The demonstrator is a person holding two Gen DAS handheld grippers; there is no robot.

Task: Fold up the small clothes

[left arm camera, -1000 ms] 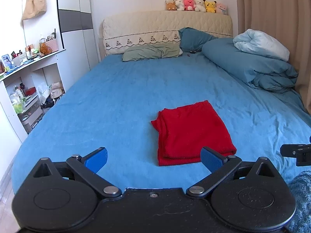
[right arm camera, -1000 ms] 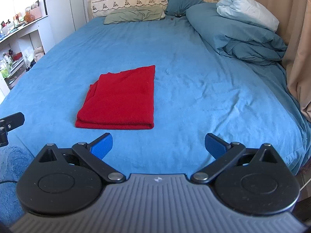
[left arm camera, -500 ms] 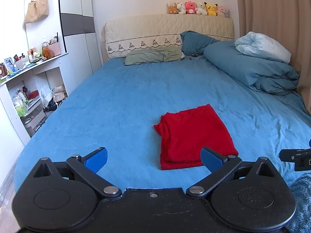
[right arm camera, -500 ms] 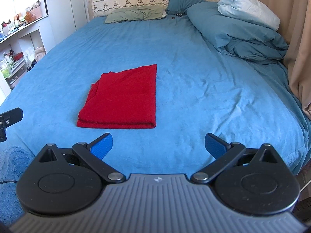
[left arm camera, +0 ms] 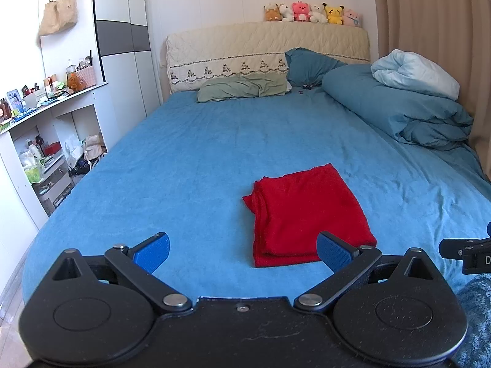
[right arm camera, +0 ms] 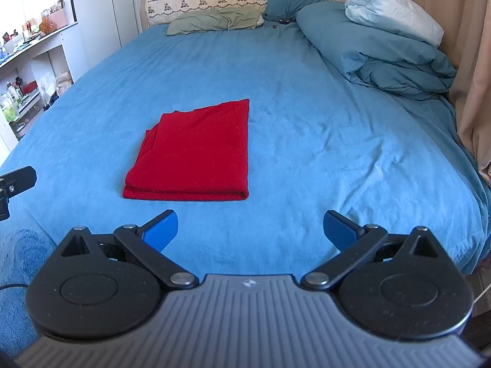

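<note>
A red garment [left arm camera: 307, 214] lies folded into a flat rectangle on the blue bed sheet [left arm camera: 190, 168], near the foot of the bed. It also shows in the right wrist view [right arm camera: 196, 156]. My left gripper [left arm camera: 244, 253] is open and empty, held back from the garment's near edge. My right gripper [right arm camera: 250, 230] is open and empty, also short of the garment and to its right. Neither gripper touches the cloth.
A rolled blue duvet [left arm camera: 399, 104] with a pale blanket [left arm camera: 414, 70] lies at the bed's right side by a curtain [right arm camera: 472, 61]. Pillows [left arm camera: 242, 89] and a headboard [left arm camera: 267, 49] with plush toys are at the far end. White shelves [left arm camera: 46, 141] stand on the left.
Both grippers have drawn back and risen slightly from the garment, so it looks a little farther and smaller. The garment has not moved.
</note>
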